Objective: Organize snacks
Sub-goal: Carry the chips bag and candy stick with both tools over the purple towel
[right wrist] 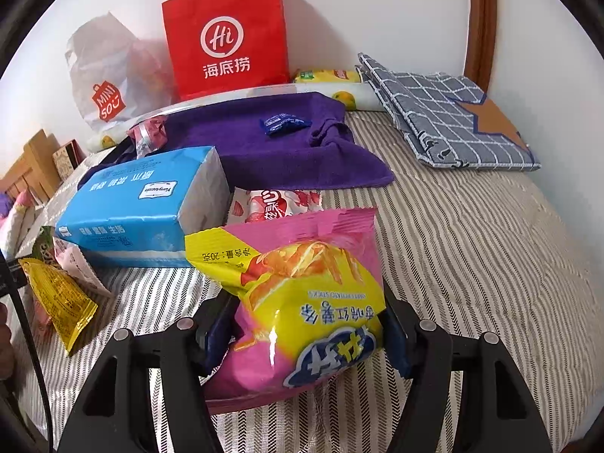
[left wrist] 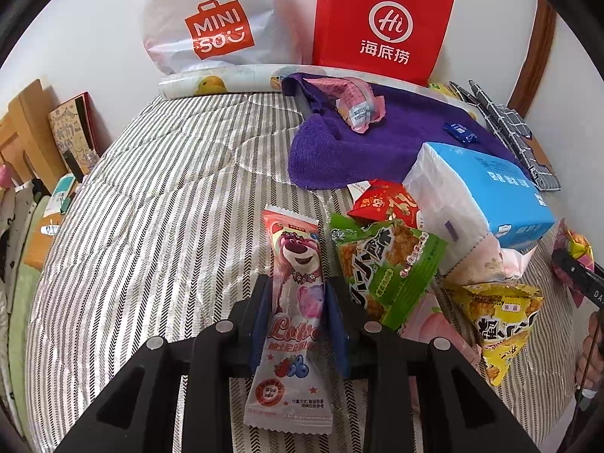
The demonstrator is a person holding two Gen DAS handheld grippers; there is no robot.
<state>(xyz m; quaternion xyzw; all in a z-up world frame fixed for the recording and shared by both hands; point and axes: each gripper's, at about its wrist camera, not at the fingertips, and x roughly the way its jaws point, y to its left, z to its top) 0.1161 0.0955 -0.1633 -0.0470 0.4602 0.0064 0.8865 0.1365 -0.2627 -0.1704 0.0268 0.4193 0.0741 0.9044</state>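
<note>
Left gripper (left wrist: 296,294): fingers closed on the pink bear snack packet (left wrist: 292,302), which lies lengthwise between them over the striped bed cover (left wrist: 151,226).
Right gripper (right wrist: 305,324): fingers pressed on both sides of the puffy pink-and-yellow chip bag (right wrist: 302,302), so it's gripping that one.
Pile: green snack packet (left wrist: 389,264), yellow triangle packet (left wrist: 502,321) and a small red packet (left wrist: 385,200) are jumbled up against the blue tissue pack (left wrist: 479,188).
Further back: one pink packet (left wrist: 358,105) and a little blue candy (left wrist: 458,131) sit on the purple towel (left wrist: 396,143).
Bags: red paper bag (left wrist: 381,22) and white shopping bag (left wrist: 211,26) stand at the wall (maybe where the snacks go, can't say).
Progress: looks early, two snacks in hand, most others scattered and unsorted.
</note>
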